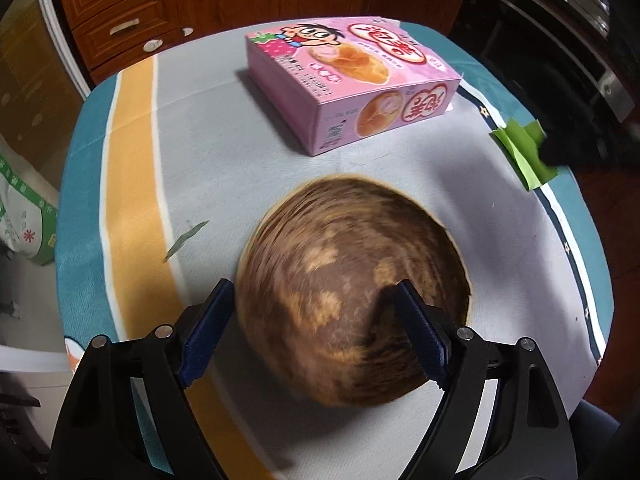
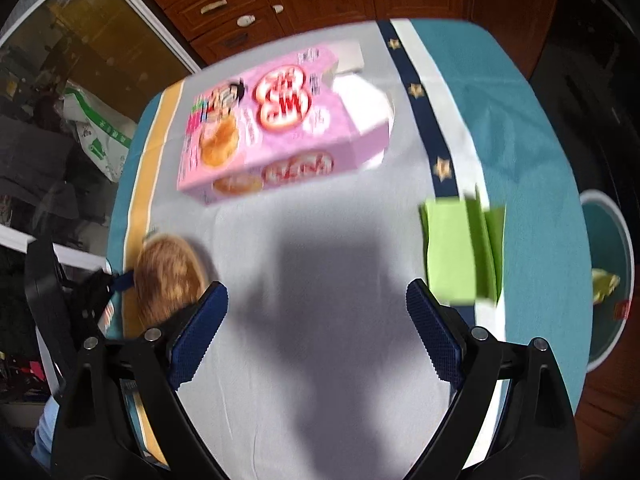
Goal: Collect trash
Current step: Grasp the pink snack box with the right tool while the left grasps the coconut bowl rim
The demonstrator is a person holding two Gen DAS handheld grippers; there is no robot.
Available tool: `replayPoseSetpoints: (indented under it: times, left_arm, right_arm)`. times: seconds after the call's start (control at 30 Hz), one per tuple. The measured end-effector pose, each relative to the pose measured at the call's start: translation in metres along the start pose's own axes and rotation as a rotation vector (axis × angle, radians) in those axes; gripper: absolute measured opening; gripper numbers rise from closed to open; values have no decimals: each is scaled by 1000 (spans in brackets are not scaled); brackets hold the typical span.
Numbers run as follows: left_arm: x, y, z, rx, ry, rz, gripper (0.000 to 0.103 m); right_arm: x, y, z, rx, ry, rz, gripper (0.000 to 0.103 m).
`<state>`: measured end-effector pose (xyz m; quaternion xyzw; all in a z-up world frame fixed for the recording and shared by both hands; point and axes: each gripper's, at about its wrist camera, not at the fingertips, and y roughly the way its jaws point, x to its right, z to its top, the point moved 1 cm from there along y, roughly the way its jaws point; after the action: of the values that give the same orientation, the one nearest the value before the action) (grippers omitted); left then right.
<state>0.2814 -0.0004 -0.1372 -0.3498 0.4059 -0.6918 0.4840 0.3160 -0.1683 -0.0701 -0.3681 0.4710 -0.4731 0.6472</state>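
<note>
The left claw (image 1: 312,312) stands open, its two blue pads spread to either side of a brown mottled coconut-like shell (image 1: 352,288) that lies dome-up on the tabletop; the left pad sits just beside the shell's edge and the right pad overlaps its surface, though whether either pad presses on it cannot be told. A thin green leaf scrap (image 1: 186,238) lies to the left of the shell, by the yellow stripe of the tablecloth (image 1: 208,128). Farther out, beyond the shell, a pink snack box (image 1: 348,80) with a cartoon face and pastry pictures rests flat on the cloth. At the right edge of the tabletop a folded green paper (image 1: 520,152) lies across the dark starred border. The right claw (image 2: 316,312) is also open and holds nothing, hanging above bare grey cloth where its own shadow falls. From this view, which is blurred, the green paper (image 2: 460,252) lies just ahead of the right pad, the pink box (image 2: 280,128) lies farther ahead, and the brown shell (image 2: 168,276) shows at the left beside the left claw. Off the tabletop's right edge, lower down, stands a teal bin (image 2: 624,240) with some yellowish scraps inside. Wooden drawers (image 1: 120,12) stand behind the tabletop.
</note>
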Motion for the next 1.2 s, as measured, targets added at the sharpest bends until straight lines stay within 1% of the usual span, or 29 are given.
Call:
replayPoseSetpoints:
  times: [0.13,0.17,0.23,0.37,0.47,0.5,0.57,0.63,0.7,0.77,0.8,0.87,0.93,0.97,1.0,1.1,1.13,1.2]
  left_arm:
    - [3,4,9,3,-4,-14,83]
    - [3,6,10,3,-9,-15,83]
    - [3,7,11,4,-10,-13,83]
    - [2,7,13,5,-9,-23,84]
    - [1,6,11,7,-5,-24,84]
    - [0,6,11,7,-5,-24,84]
    - [-2,5,8,5,-2,-18,85]
    - [-5,4,6,4,-3,-12,85]
    - [-9,3,4,6,-10,-9,85]
    - [-13,2,3,12,-21,-17,85]
    - [-14,2,3,15,-27,-22,86]
    - [-13,3,3,12,-27,-21,91]
    - [-10,4,2,13,-20,-16,94]
    - [-9,5,1,16,-17,-12,95]
    - [-8,4,0,22,-14,-11,95]
    - [-10,1,-4,45,-39,-53,94]
    - [-11,-1,-6,52,-51,-68,93]
    - [-12,-3,-8,60,-53,-69,85]
  right_arm:
    - [5,0,41,54,-26,42,87]
    - [6,3,54,63,-38,65,87]
    - [9,12,72,68,-56,90,87]
    - [22,38,105,56,-67,144,87]
    - [28,62,115,4,-47,225,87]
    - [28,66,116,-4,-49,245,87]
    - [27,74,116,-1,-55,318,87]
    - [24,76,113,3,-57,362,87]
    - [18,75,107,8,-75,372,71]
    - [10,75,99,-8,-92,380,40]
    - [8,75,96,-15,-89,403,38]
    - [-2,71,86,-36,-95,466,29]
    - [-15,69,78,-55,-115,520,28]
    - [-22,68,74,-62,-125,534,28]
    - [-28,68,73,-68,-133,534,28]
    - [-44,74,69,-106,-144,541,29]
    - [-48,78,67,-123,-137,548,30]
    - [-56,86,64,-132,-116,565,39]
